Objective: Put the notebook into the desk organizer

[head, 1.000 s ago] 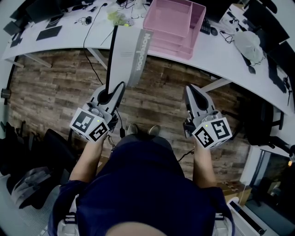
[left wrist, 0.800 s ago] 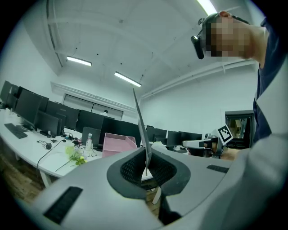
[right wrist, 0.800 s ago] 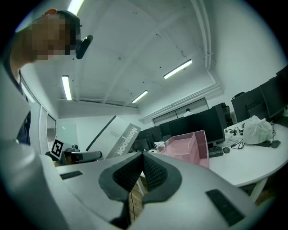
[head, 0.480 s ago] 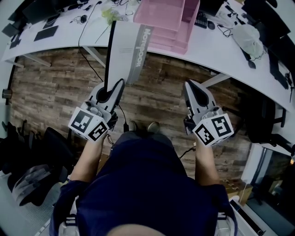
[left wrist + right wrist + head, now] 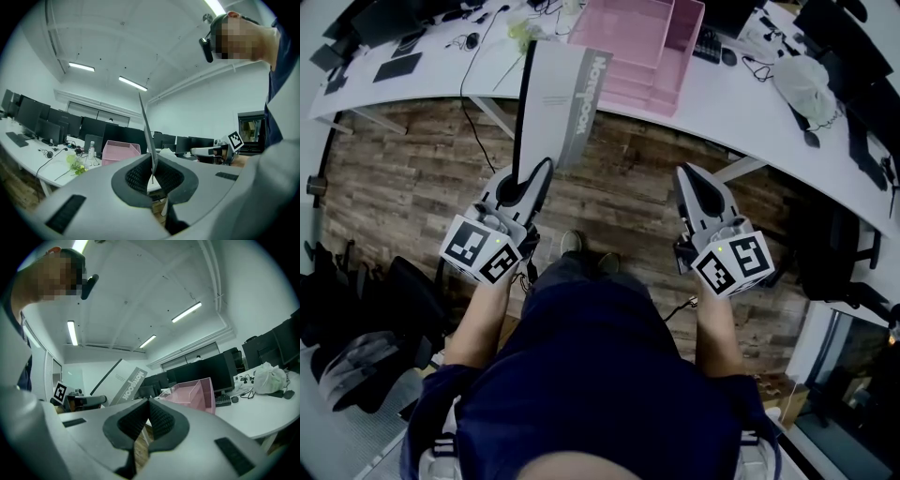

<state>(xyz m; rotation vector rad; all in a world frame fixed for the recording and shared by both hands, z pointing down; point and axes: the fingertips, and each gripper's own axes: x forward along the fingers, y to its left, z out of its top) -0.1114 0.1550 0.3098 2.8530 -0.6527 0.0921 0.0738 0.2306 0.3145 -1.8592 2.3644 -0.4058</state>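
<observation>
Pinching the notebook [image 5: 146,126] at its lower end, the left claw [image 5: 152,176] has both pads pressed flat on the thin cover, so the book stands up out of the jaws and shows edge-on in that claw's own view. The head view shows the grip near the book's dark long edge. The book is carried in the air above the wood floor [image 5: 412,178], and its far end points at the pink organizer [image 5: 680,56] on the white desk [image 5: 750,103].

It looks light and fairly stiff, yet it is tall above the pinch, so it will likely sway and lever against the pads. The smooth cover may also slip. A hold beside the dark edge seems the firmest place.

The right claw [image 5: 146,411] has its jaws pressed together on nothing and is held level with the left one, well apart from it.
</observation>
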